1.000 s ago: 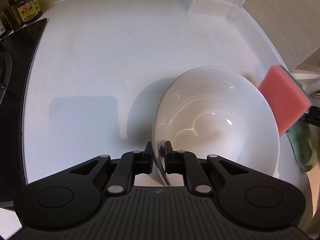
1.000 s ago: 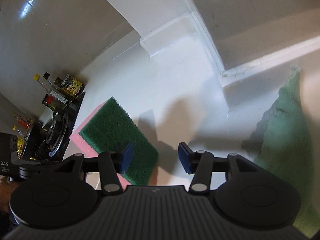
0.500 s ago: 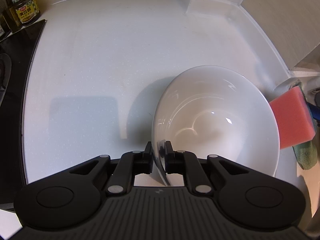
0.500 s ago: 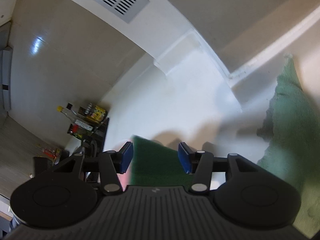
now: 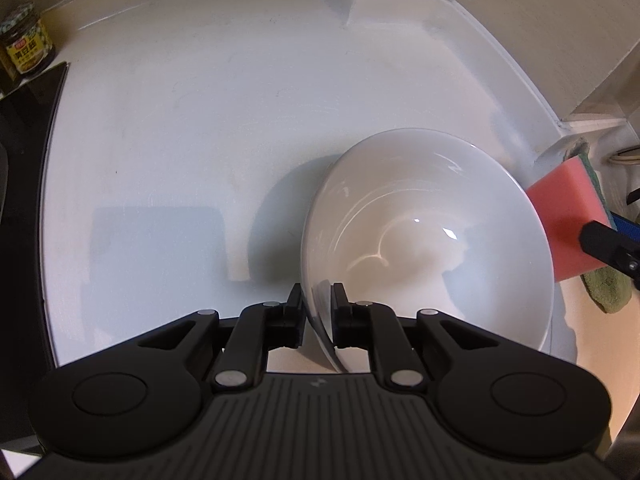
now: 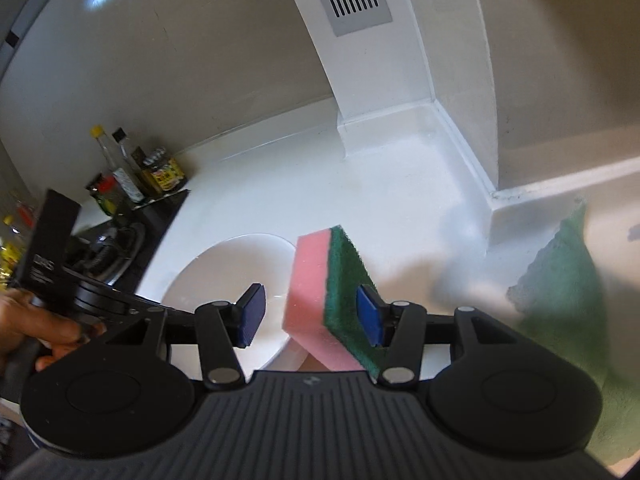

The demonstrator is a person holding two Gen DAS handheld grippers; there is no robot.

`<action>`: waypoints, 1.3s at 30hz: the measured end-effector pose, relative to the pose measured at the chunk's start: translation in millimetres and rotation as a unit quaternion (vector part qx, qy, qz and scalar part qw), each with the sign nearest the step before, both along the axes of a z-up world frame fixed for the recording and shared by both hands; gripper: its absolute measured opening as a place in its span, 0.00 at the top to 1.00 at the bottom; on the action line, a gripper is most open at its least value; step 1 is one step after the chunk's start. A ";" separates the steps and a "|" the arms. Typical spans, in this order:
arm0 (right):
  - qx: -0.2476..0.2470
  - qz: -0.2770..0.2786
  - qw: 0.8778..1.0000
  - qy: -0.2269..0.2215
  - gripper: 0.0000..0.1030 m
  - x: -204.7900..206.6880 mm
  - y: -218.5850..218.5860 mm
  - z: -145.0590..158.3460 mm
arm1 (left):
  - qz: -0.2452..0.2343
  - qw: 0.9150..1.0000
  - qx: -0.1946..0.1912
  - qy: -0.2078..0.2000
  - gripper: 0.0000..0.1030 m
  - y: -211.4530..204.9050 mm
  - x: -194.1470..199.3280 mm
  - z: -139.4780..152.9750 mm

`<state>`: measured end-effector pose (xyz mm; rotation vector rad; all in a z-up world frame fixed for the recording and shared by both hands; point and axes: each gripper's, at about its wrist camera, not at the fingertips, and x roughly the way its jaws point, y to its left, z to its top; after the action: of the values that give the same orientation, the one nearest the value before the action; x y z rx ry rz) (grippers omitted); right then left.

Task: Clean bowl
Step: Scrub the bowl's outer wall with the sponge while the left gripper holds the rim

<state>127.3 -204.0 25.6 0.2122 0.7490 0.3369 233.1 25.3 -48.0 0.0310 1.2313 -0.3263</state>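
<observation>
- Between the right gripper (image 6: 310, 316) fingers, closing, the sponge (image 6: 330, 300) leans on the right pad; the left pad stands clear.
- Bowl (image 6: 228, 276) lies just left of it; left gripper (image 5: 317, 314), opening, straddles its rim.

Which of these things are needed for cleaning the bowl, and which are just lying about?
For the job:
- bowl, tilted, its rim between the left fingers
- sponge, pink with a green side, between the right fingers

Just lying about:
- green cloth
- jar
- bottles
- stove
</observation>
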 end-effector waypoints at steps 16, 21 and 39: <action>0.062 -0.059 0.996 0.018 0.74 -5.9 -13.7 -15.8 | -0.105 0.994 0.013 -0.001 0.93 -15.7 42.6 3.2; 0.047 -0.058 0.997 0.010 0.74 12.1 -7.1 -10.6 | -0.150 0.988 0.023 -0.005 0.93 -25.0 47.0 3.0; 0.041 -0.100 0.994 0.022 0.73 -44.8 5.1 -13.9 | -0.263 0.964 0.030 -0.013 0.93 -48.2 57.0 2.7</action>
<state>82.5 -198.9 11.7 0.3711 0.7509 0.1734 290.1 -22.9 -45.3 0.4189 1.1930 -0.7484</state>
